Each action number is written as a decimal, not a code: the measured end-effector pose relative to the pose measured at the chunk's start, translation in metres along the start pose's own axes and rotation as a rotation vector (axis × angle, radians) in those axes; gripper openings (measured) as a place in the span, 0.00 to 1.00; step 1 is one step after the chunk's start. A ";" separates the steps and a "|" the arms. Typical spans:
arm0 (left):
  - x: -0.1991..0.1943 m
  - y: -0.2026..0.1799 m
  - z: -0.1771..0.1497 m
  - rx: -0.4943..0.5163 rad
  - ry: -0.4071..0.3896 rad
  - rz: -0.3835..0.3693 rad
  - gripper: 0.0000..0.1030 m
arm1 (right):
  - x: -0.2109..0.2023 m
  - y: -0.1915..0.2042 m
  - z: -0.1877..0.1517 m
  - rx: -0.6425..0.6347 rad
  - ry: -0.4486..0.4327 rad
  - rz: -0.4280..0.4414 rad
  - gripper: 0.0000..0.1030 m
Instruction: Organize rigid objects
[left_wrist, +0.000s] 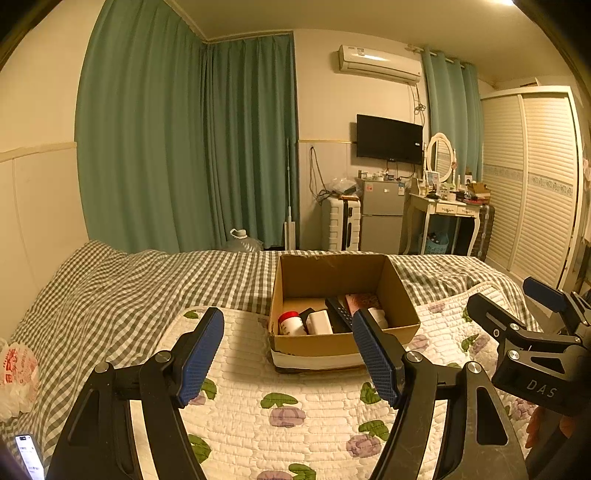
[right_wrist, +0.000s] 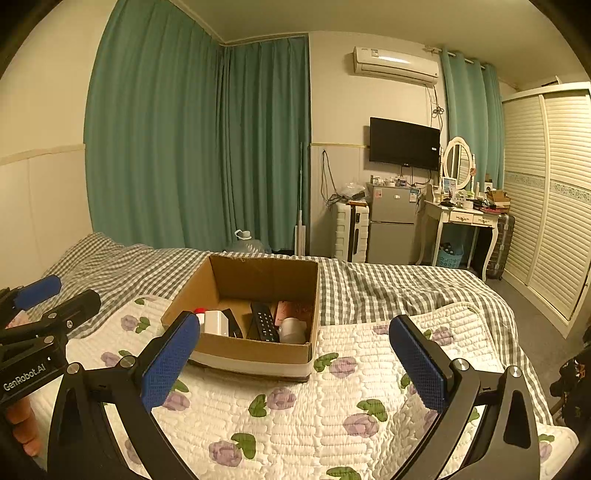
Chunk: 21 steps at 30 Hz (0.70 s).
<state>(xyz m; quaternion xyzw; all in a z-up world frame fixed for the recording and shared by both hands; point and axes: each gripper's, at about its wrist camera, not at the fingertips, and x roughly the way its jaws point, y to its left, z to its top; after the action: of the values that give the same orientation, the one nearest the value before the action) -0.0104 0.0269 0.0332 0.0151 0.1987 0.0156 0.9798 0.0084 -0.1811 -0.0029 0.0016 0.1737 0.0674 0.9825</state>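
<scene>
An open cardboard box stands on the flowered quilt. Inside lie a red-capped white bottle, a white block, a black remote, a pink item and a white cup. My left gripper is open and empty, hovering in front of the box. My right gripper is open and empty, also in front of the box. Each gripper shows at the edge of the other's view.
The flowered quilt lies over a checked bedspread. A plastic bag and a phone lie at the bed's left. A fridge, suitcase and dressing table stand beyond.
</scene>
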 end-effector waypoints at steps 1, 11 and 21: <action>0.000 0.000 0.000 0.000 0.000 -0.001 0.73 | 0.000 0.000 -0.001 0.000 0.001 0.000 1.00; 0.000 0.001 0.001 -0.002 0.006 0.000 0.73 | 0.003 0.000 -0.003 -0.005 0.013 0.002 1.00; -0.001 0.002 0.001 -0.010 -0.004 0.003 0.73 | 0.004 0.000 -0.003 -0.006 0.015 0.002 1.00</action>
<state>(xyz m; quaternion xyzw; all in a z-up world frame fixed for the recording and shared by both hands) -0.0108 0.0287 0.0342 0.0107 0.1968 0.0178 0.9802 0.0114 -0.1803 -0.0071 -0.0019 0.1809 0.0692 0.9811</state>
